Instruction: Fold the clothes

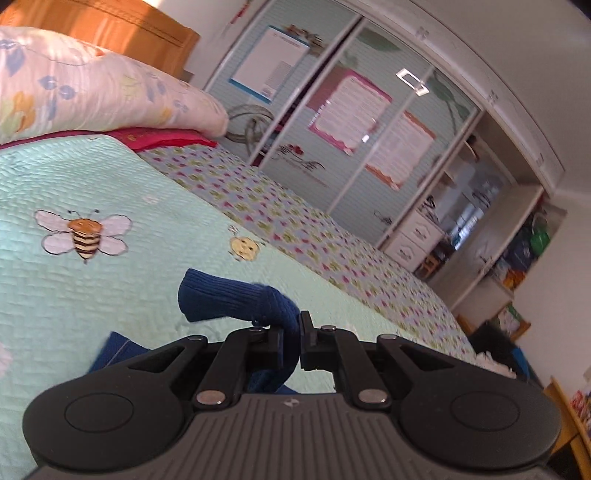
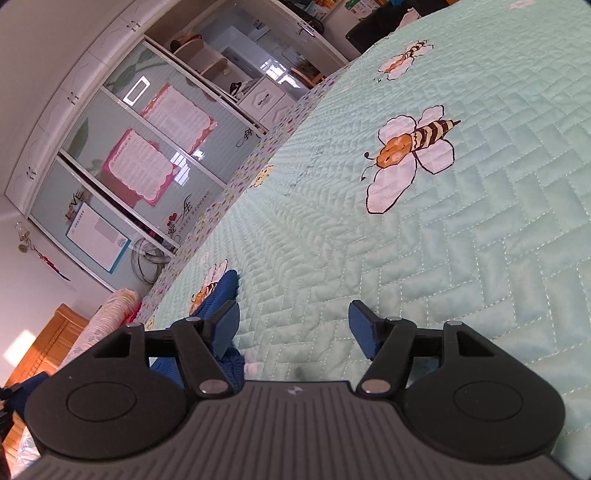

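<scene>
A dark blue knitted garment hangs from my left gripper, which is shut on a fold of it; its ribbed cuff end sticks out to the left above the mint green quilt. More blue cloth shows below the left fingers. In the right wrist view my right gripper stands open over the quilt, nothing between its blue pads. The same blue garment lies on the quilt just beside and under the left finger.
A floral pillow and a red cloth lie at the head of the bed by an orange headboard. A wardrobe with sliding doors runs along the bed's far side. Bee pictures dot the quilt.
</scene>
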A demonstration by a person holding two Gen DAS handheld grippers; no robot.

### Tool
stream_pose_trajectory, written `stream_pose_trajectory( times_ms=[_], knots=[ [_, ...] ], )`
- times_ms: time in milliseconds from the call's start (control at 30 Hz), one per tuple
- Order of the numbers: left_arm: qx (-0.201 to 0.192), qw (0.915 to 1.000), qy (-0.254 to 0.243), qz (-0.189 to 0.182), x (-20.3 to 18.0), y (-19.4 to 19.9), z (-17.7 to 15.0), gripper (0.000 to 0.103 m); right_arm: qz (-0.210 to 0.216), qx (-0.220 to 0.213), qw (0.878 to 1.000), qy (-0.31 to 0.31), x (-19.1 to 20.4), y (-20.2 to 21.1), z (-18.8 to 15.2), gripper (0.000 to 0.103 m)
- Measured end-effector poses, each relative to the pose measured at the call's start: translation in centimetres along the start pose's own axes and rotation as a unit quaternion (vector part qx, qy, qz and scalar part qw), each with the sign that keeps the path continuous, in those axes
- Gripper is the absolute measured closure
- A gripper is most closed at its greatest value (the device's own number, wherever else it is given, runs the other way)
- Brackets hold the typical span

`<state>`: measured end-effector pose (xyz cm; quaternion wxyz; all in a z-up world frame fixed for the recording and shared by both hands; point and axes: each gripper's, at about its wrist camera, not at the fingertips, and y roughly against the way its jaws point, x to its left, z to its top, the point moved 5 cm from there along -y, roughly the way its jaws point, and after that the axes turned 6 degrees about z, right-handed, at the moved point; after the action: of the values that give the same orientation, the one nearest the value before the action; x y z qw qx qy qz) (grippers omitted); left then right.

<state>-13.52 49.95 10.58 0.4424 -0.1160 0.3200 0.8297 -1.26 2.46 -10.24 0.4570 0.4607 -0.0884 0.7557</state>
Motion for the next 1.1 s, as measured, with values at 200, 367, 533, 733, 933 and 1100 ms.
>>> stream_pose_trajectory(
  times_ms=[200, 367, 533, 733, 933, 1100],
  knots=[
    [0.023, 0.9991, -0.035, -0.007, -3.3, -1.9, -4.1, 0.097, 0.008, 0.006, 1.000, -0.011, -0.2, -0.1, 0.3, 0.037],
    [0.038, 0.9963, -0.077, -0.009, -5.8, -3.2, -7.7, 0.097, 0.014, 0.010, 1.000, -0.021, -0.4, -0.2, 0.5, 0.037],
    [0.046, 0.9861, -0.159, -0.005, -8.6, -4.5, -12.6, 0.097, 0.018, 0.012, 0.999, -0.027, -0.6, -0.2, 0.6, 0.037],
    [0.062, 0.9690, -0.239, -0.006, -10.4, -6.0, -17.5, 0.097, 0.018, 0.015, 0.999, -0.029, -0.5, -0.4, 0.7, 0.037],
    [0.065, 0.9500, -0.305, 0.009, -12.1, -6.4, -21.0, 0.095, 0.019, 0.016, 0.999, -0.033, -0.4, -0.4, 0.7, 0.037],
    [0.062, 0.9215, -0.381, 0.040, -13.1, -6.9, -24.0, 0.064, 0.021, 0.017, 0.999, -0.037, -0.4, -0.3, 0.7, 0.037]
  ],
)
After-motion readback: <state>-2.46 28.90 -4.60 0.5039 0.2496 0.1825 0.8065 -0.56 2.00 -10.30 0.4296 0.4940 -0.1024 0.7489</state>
